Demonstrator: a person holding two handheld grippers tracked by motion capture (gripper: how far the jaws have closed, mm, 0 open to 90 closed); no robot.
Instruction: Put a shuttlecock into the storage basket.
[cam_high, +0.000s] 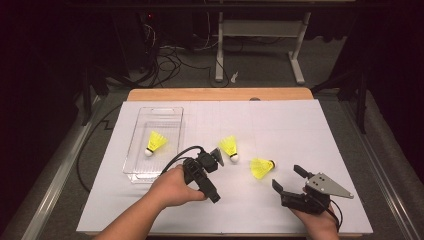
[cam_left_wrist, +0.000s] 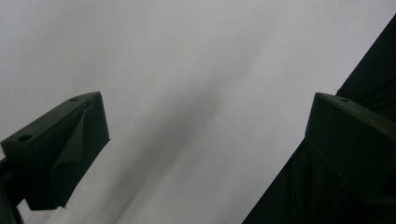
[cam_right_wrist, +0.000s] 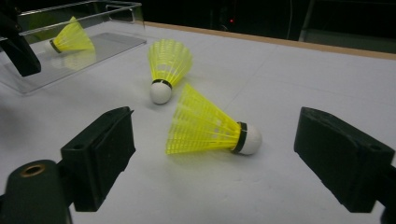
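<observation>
From above, the right gripper (cam_high: 289, 178) sits with jaws wide, just short of a shuttlecock (cam_high: 262, 167) lying on the white table (cam_high: 300, 130). The left gripper (cam_high: 214, 159) hovers beside a second shuttlecock (cam_high: 230, 148); a third (cam_high: 155, 142) lies in the clear tray (cam_high: 172, 112).

The left gripper view has both jaws spread over bare table.

In the right gripper view the near shuttlecock (cam_right_wrist: 210, 127) lies on its side between open jaws, untouched.
</observation>
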